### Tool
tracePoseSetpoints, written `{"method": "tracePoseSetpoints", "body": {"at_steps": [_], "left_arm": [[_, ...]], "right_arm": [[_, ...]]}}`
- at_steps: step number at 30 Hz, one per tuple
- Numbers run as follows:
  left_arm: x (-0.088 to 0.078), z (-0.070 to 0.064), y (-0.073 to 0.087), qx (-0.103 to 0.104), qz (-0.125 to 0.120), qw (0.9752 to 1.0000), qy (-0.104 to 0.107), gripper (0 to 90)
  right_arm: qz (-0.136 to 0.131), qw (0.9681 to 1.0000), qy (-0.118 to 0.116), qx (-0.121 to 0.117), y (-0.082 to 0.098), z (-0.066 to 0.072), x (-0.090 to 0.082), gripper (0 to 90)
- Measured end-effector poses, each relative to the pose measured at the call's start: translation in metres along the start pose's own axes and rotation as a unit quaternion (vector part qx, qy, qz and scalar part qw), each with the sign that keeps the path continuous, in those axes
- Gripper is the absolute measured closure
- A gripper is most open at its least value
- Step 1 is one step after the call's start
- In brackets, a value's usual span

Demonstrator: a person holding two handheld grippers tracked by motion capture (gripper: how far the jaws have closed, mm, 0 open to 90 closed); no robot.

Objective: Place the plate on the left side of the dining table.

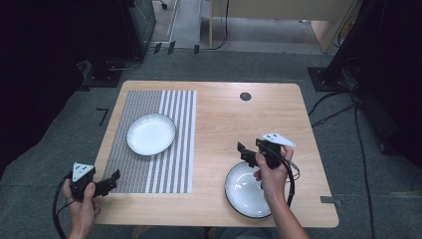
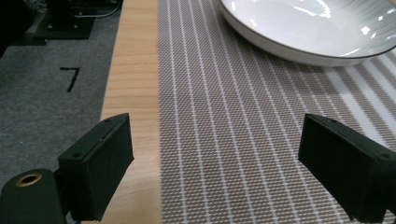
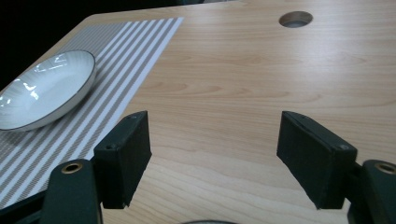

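Flanking striped placemat [image 1: 154,142], two plates [image 1: 151,134]

a black mark like a "7" [image 2: 70,77] on the grey floor.

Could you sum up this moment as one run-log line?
left gripper: open, over striped placemat | right gripper: open, above white black-rimmed bowl | nothing held

A pale wooden surface [image 1: 224,209] stands on grey carpet floor [image 1: 348,164], with black cables [image 1: 361,149] trailing beside it and dark equipment stands [image 1: 107,69] behind.
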State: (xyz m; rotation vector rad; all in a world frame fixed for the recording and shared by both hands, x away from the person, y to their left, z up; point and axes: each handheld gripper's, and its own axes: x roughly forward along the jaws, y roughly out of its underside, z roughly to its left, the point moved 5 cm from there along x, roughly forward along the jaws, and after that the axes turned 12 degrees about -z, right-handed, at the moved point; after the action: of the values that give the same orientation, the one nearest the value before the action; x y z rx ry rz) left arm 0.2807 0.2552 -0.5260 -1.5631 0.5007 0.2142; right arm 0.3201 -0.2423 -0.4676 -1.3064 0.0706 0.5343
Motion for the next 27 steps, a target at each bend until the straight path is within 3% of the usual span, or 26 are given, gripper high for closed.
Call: {"method": "tracePoseSetpoints", "body": {"at_steps": [15,27], "left_arm": [[-0.001,0.018,0.013,0.006,0.018,0.9996,-0.019,9.8],[-0.002,0.020,0.018,0.011,0.025,0.9994,-0.021,9.8]], "right_arm": [[-0.003,0.9993,0.034,0.016,0.017,-0.046,-0.032,26.1],[-0.003,0.9978,0.061,0.024,0.029,-0.077,-0.059,26.1]]}}
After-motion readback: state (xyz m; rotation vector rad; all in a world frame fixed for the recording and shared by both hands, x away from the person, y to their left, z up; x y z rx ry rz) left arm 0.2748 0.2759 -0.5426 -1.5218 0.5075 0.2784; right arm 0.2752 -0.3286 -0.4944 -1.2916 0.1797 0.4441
